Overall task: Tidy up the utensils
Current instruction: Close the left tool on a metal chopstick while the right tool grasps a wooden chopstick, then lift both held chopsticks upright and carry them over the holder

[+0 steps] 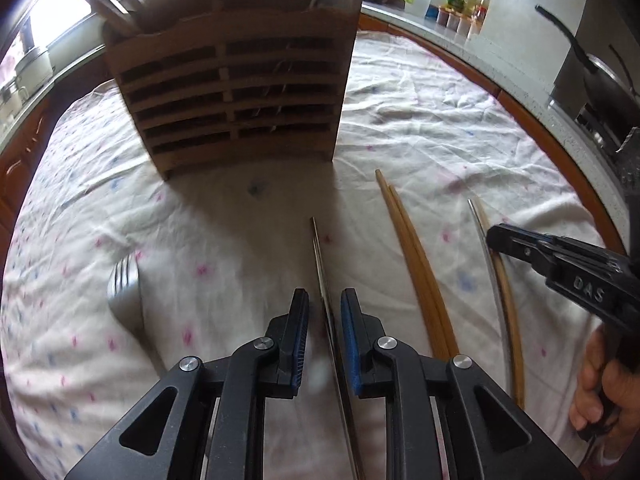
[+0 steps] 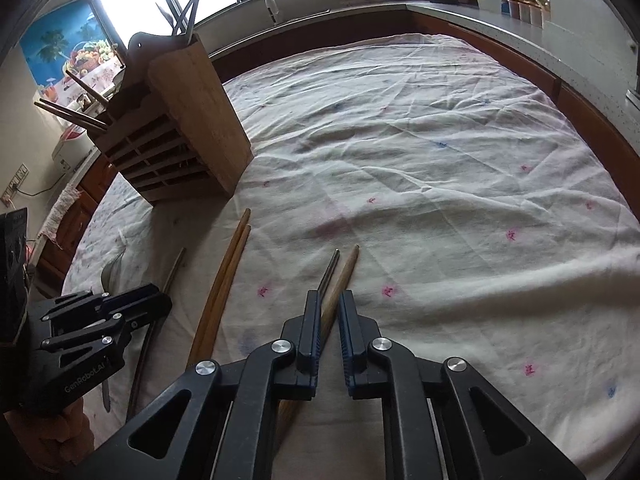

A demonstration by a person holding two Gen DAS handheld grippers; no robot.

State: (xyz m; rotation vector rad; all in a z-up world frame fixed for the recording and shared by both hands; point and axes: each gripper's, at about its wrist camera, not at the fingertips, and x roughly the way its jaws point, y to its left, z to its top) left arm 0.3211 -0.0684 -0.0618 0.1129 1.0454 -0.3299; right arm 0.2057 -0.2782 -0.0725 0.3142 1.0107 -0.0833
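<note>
My left gripper (image 1: pixel 325 300) pointed steeply down at the cloth-covered table (image 1: pixel 420 120), its jaws drawn narrow around a thin metal chopstick (image 1: pixel 318 252) that ran between the pads toward twelve o'clock; whether the pads actually pressed it I could not tell, since a sliver of gap showed on either side. At about eleven o'clock beyond it stood the slatted wooden utensil holder (image 1: pixel 240 92), already carrying several sticks in its top. A fork (image 1: pixel 124 284) lay at nine o'clock on the cloth, and a pair of wooden chopsticks (image 1: pixel 416 264) lay at two o'clock. My right gripper (image 2: pixel 330 300) was likewise nearly closed, its pads set about a wooden chopstick (image 2: pixel 340 284) with a metal one (image 2: pixel 329 270) lying just beside it and passing behind the left pad. From that side the holder (image 2: pixel 188 120) stood at ten o'clock, the wooden pair (image 2: pixel 224 280) at nine.
</note>
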